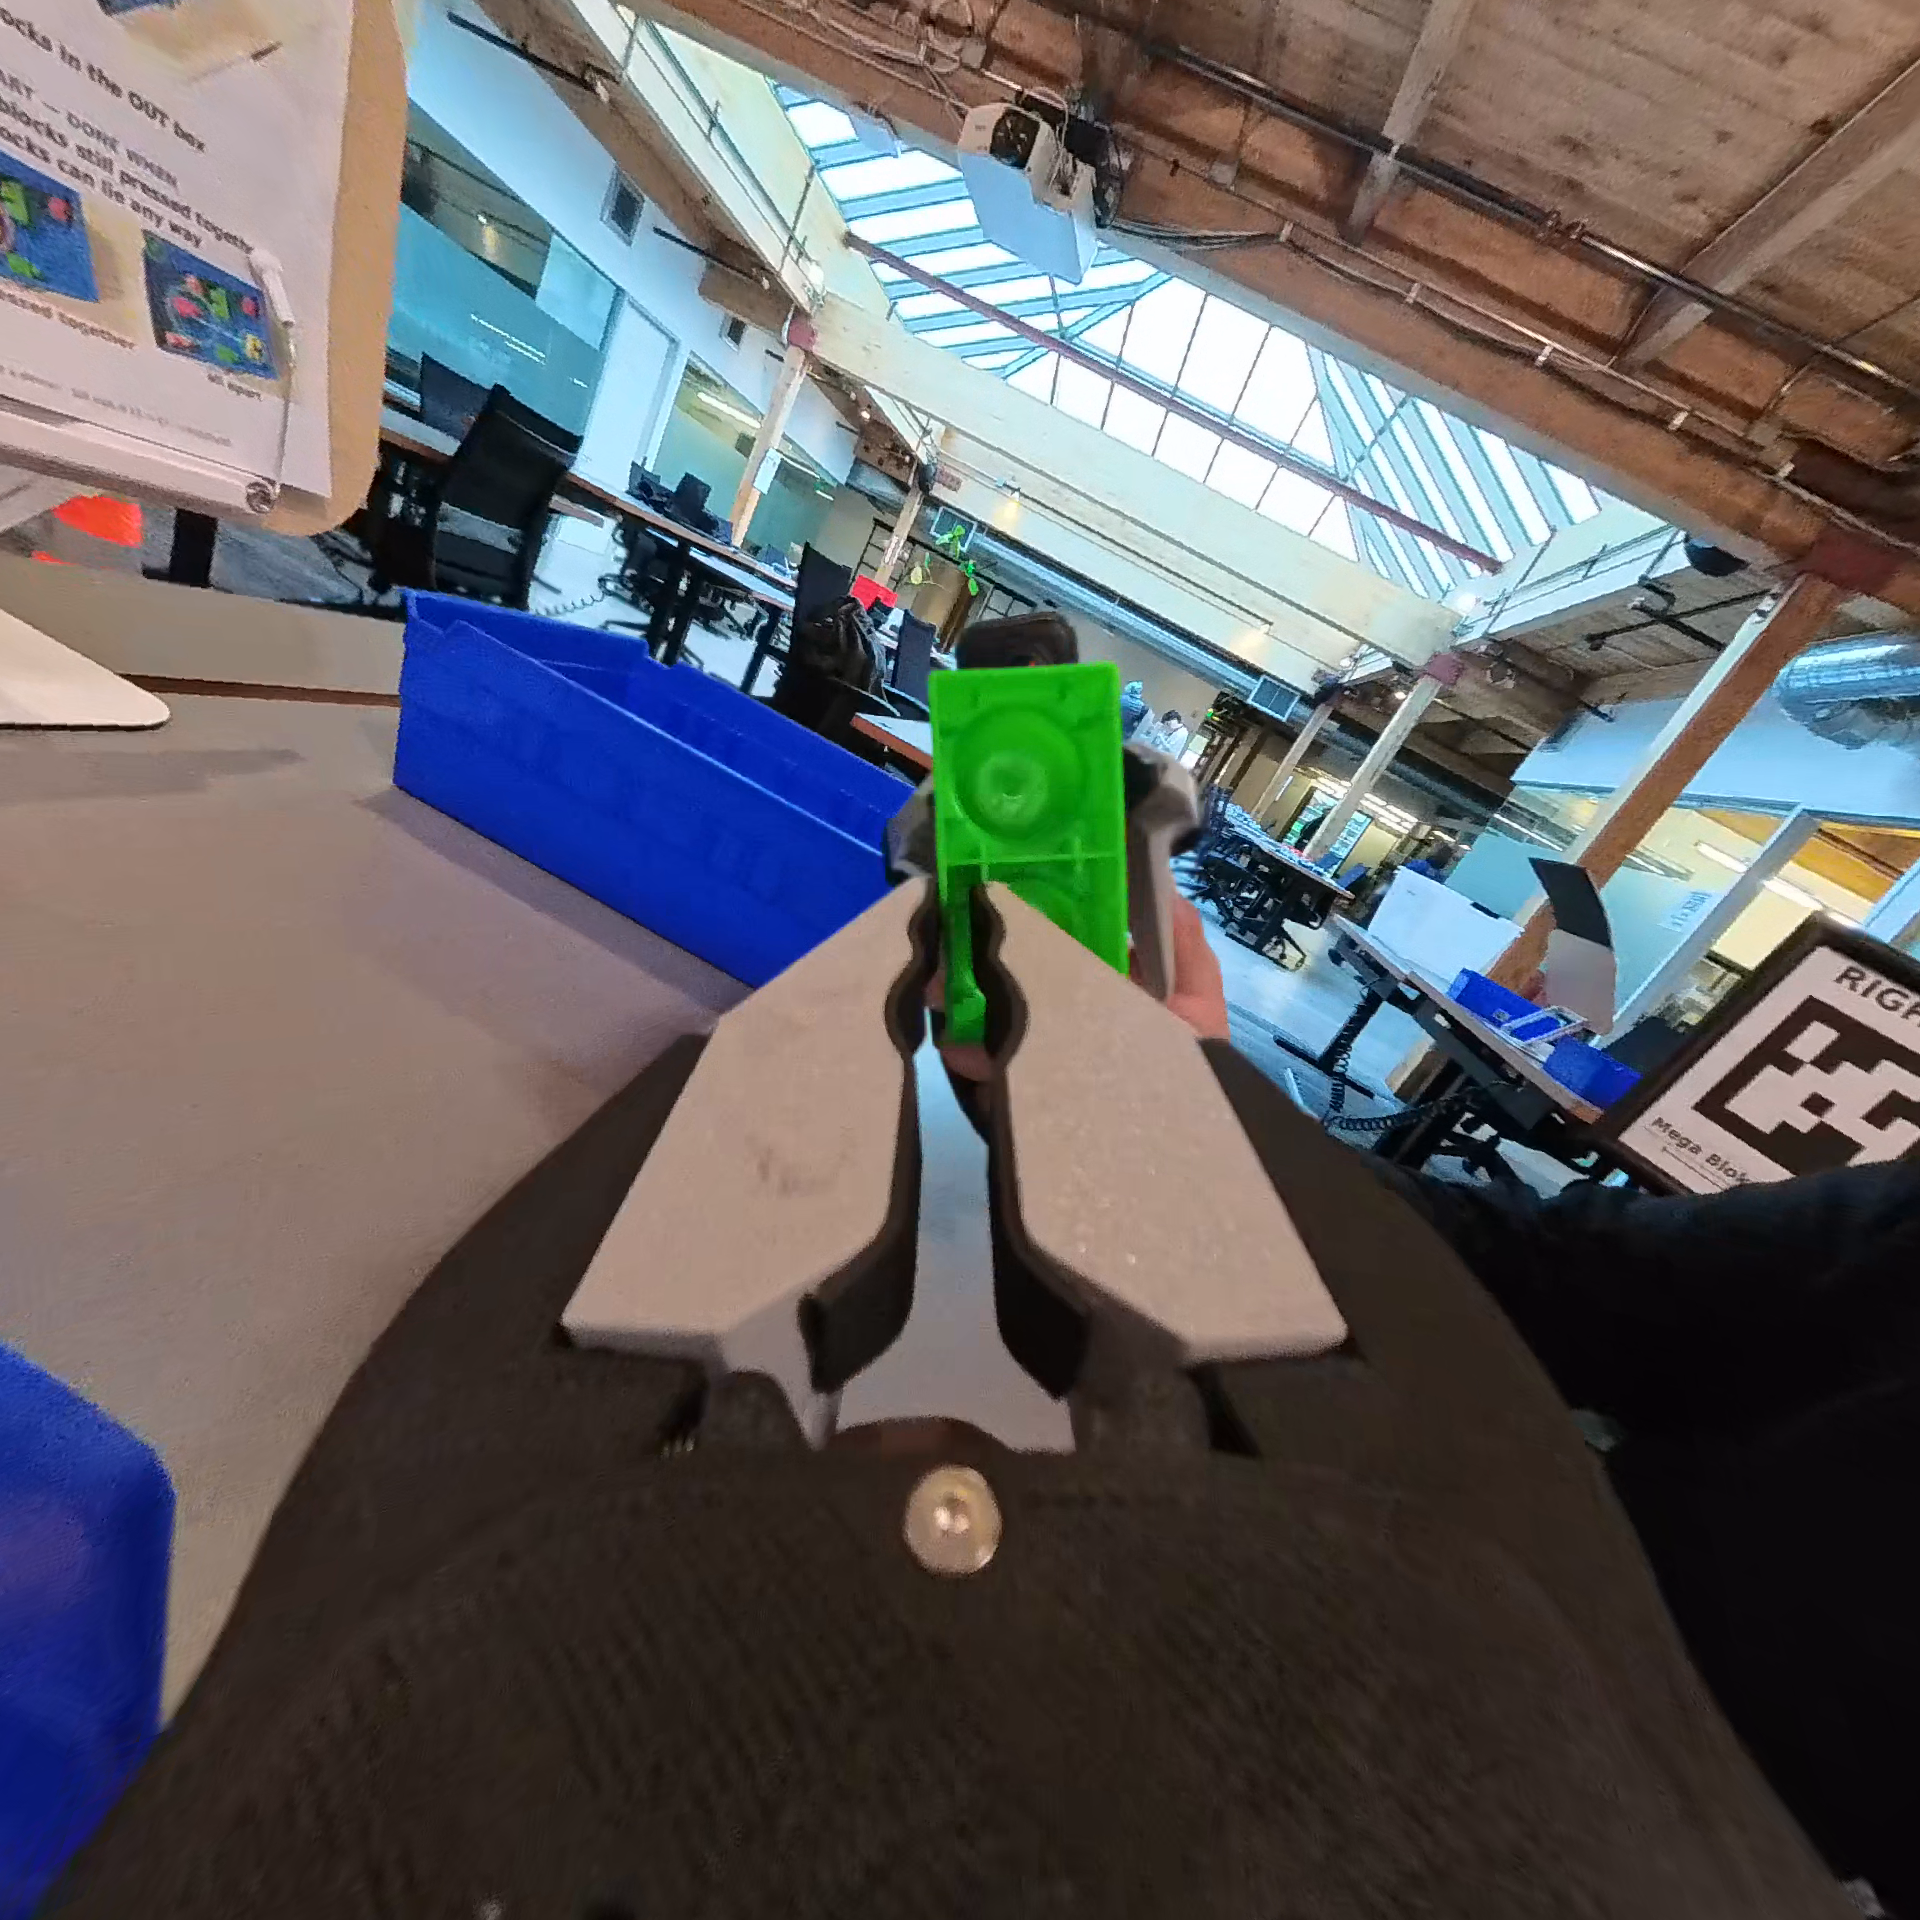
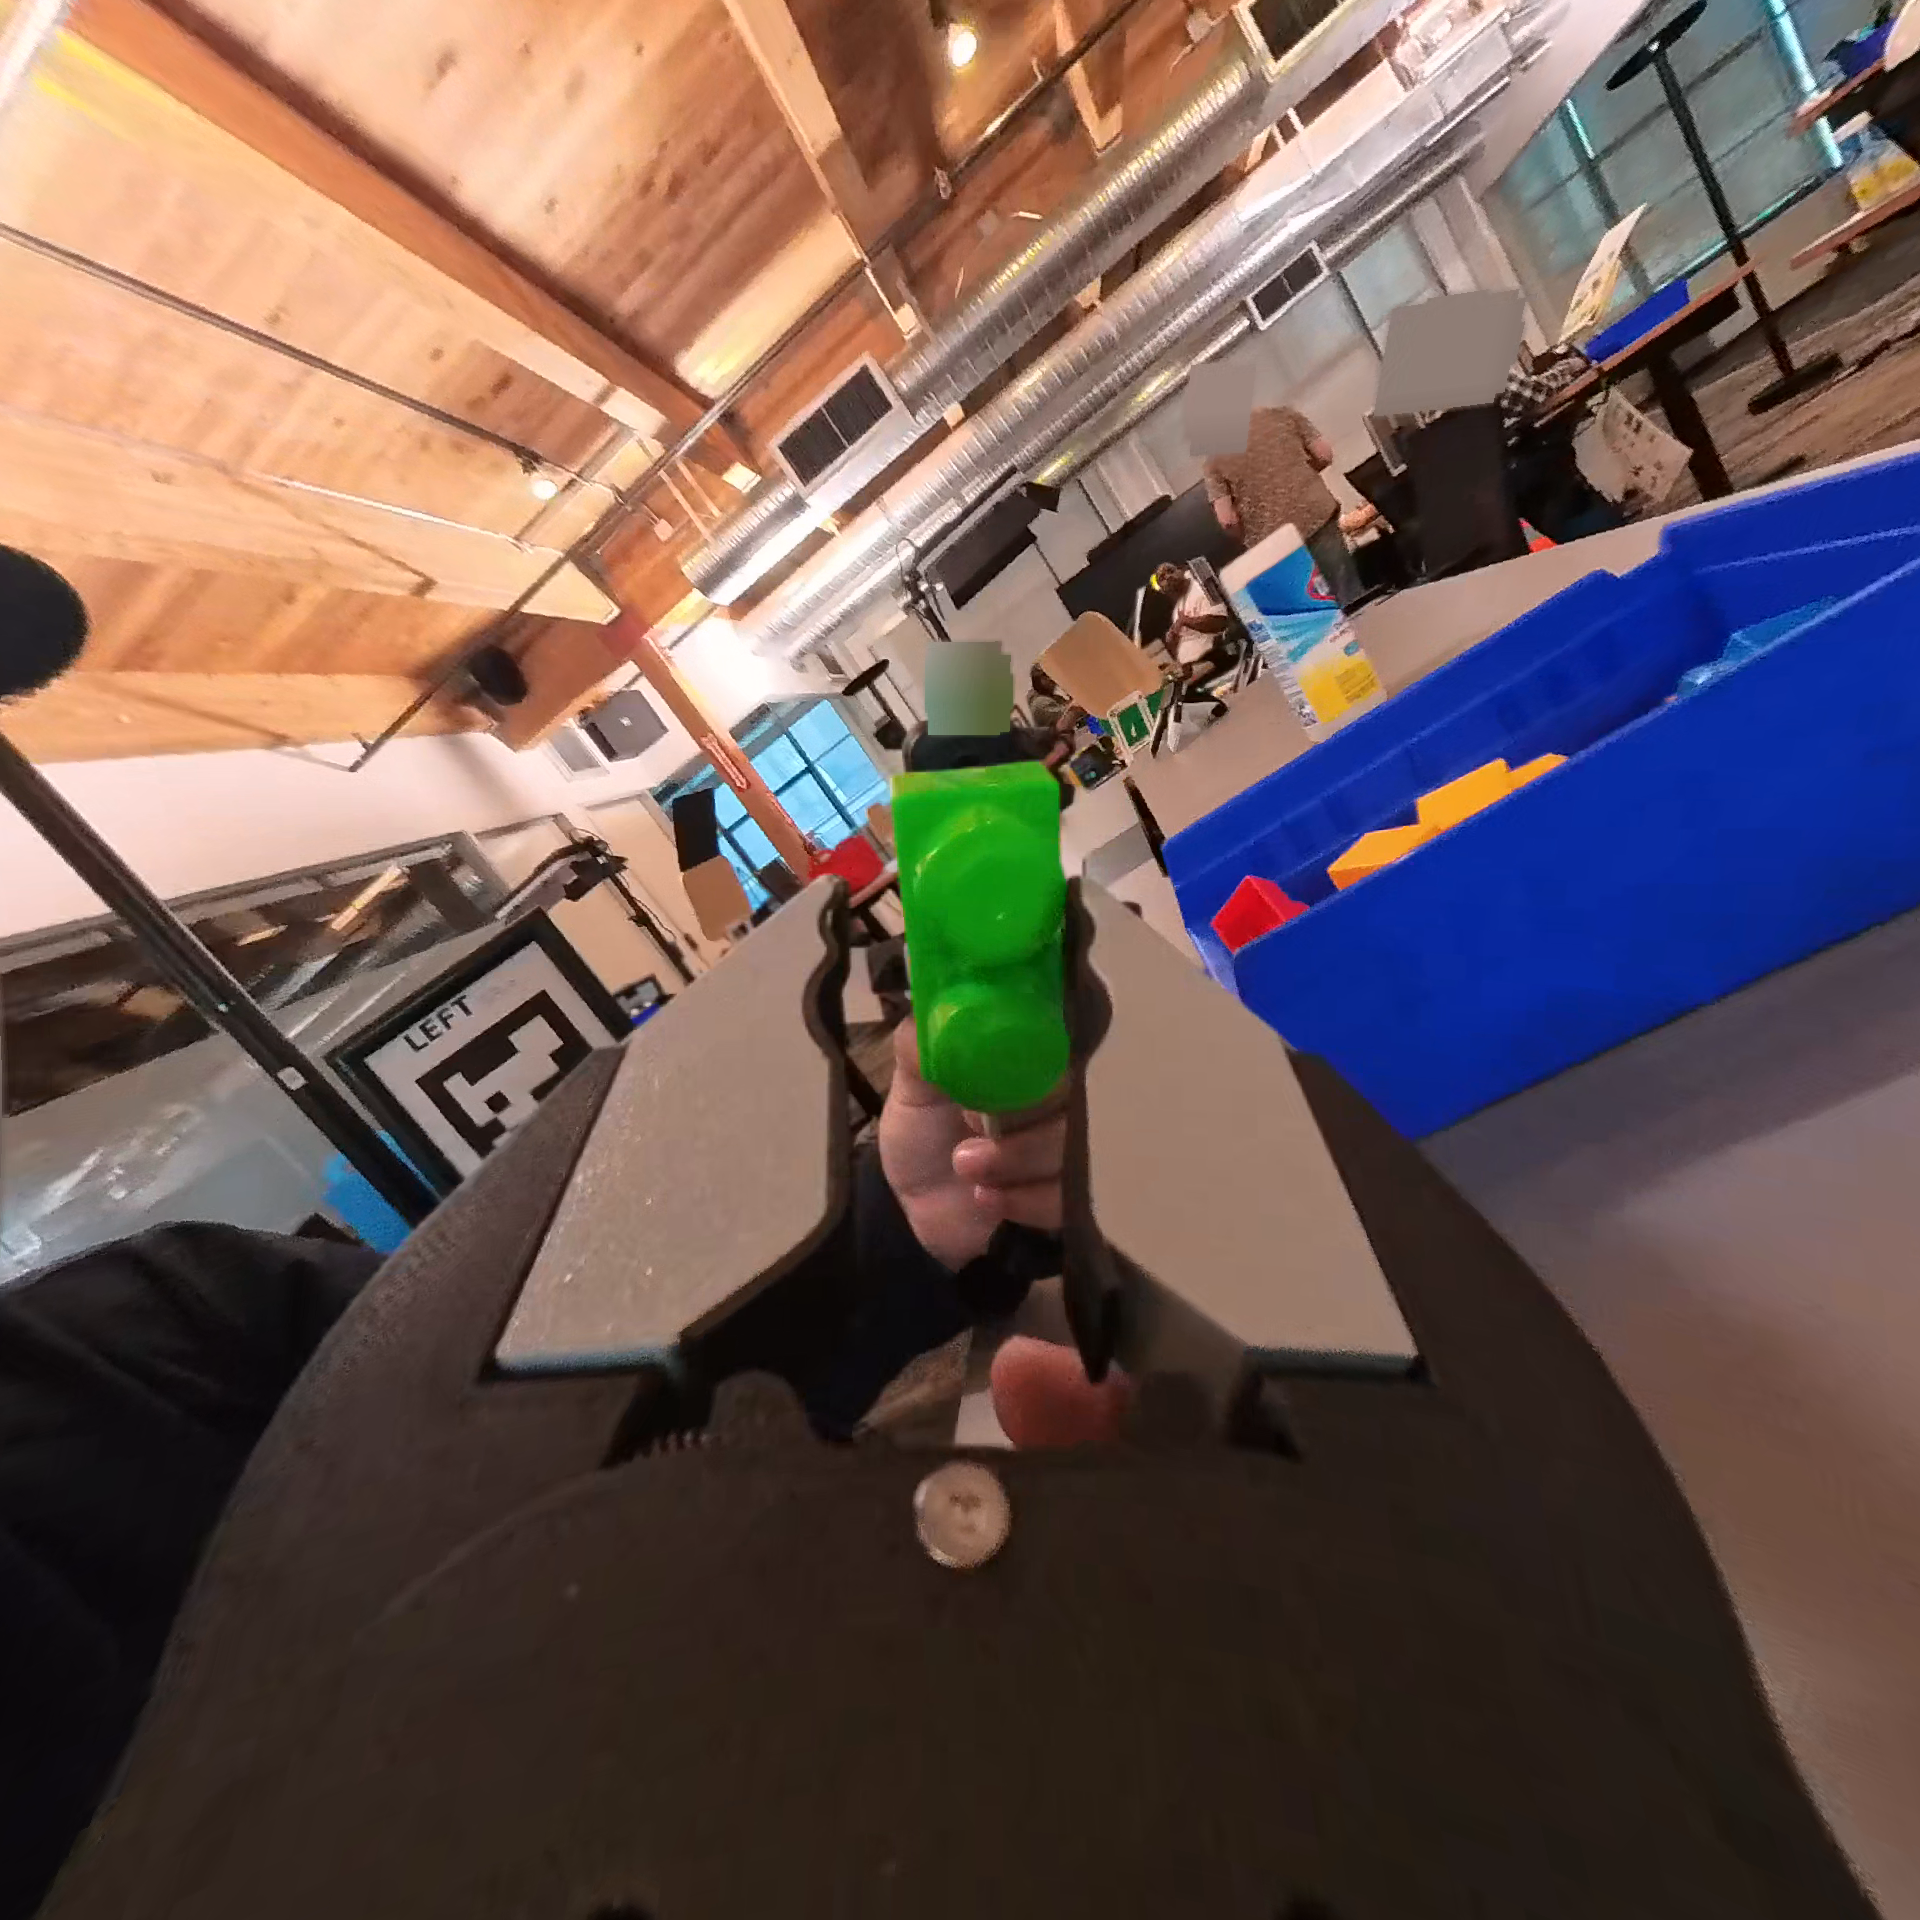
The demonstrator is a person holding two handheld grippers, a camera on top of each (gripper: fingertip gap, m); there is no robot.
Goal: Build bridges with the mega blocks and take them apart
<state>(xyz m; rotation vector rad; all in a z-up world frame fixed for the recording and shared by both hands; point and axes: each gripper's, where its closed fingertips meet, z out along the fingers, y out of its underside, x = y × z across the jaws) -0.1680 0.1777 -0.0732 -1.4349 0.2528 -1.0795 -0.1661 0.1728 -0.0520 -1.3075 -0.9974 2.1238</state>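
While the left gripper (image 1: 961, 971) pinches a thin wall at the bottom edge of the green block (image 1: 1029, 810), jaws nearly together on it, the block stands up in mid-air above the table (image 1: 208, 987), hollow underside twd that cam. The right gripper (image 2: 961, 997) faces its stud side (image 2: 982, 935): jaws apart, straddling the block. One pad looks to touch its side, other shows a gap, so not clamped. Behind: a blue bin (image 2: 1558, 956) w/ a red block (image 2: 1252, 909) and orange blocks (image 2: 1455, 821), well apart from the grippers. Risk, as I judge it: left hold is on a narrow lip only, so if the right one closes off-centre or pushes, block could twist or pop out and drop to the table.
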